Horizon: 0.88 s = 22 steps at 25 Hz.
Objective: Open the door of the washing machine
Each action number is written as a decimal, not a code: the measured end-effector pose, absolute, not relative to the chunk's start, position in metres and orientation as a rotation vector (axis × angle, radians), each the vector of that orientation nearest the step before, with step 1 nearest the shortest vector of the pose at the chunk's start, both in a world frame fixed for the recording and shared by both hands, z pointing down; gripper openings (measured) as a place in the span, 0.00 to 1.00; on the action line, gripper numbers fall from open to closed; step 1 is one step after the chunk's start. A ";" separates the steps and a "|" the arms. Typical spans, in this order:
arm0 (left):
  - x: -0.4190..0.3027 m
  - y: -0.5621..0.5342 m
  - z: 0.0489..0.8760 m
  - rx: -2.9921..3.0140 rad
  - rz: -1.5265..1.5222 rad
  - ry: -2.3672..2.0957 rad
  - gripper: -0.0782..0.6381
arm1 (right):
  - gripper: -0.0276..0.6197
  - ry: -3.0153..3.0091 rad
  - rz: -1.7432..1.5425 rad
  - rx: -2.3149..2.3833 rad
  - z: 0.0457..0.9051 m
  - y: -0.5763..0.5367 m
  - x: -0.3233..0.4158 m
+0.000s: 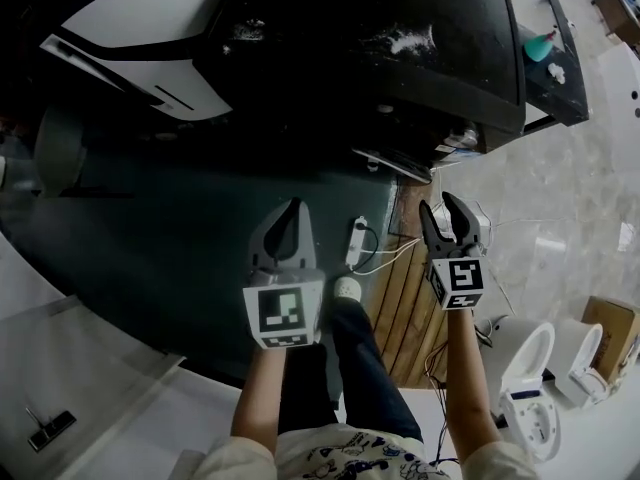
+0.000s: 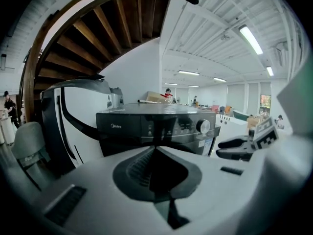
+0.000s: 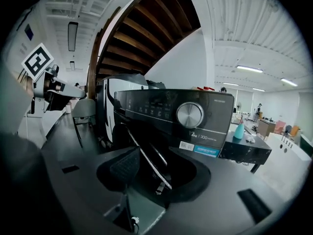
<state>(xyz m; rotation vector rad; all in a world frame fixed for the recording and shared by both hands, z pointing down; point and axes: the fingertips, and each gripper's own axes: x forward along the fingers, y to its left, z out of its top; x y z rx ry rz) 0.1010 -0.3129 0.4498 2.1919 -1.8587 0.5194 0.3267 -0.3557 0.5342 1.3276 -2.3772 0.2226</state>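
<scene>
The black front-loading washing machine [image 1: 400,58] stands ahead of me, its control panel and knob facing both gripper views [image 2: 156,124] [image 3: 171,111]. Its round door [image 1: 405,165] shows a chrome rim low on the front [image 3: 146,155]. My right gripper [image 1: 444,206] is open just short of that door, and the rim runs slanting through the gap between its jaws [image 3: 156,173]. I cannot tell whether a pad touches it. My left gripper [image 1: 292,206] hangs further left, off the machine, its jaws meeting at the tip [image 2: 155,150] with nothing in them.
A white appliance [image 1: 130,18] stands left of the washer, with a grey chair [image 2: 29,138] beside it. A power strip [image 1: 356,240] with cables lies on the floor by my shoe [image 1: 346,289]. A black table [image 1: 560,78] with a teal bottle [image 1: 540,43] is right.
</scene>
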 end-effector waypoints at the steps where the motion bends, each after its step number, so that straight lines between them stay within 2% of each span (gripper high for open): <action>1: 0.102 -0.314 0.455 2.190 0.523 -1.857 0.11 | 0.33 -2.376 0.228 1.325 0.539 -0.359 0.328; 22: 0.114 -0.324 0.512 2.158 0.525 -1.866 0.11 | 0.31 -2.325 0.241 1.197 0.642 -0.409 0.349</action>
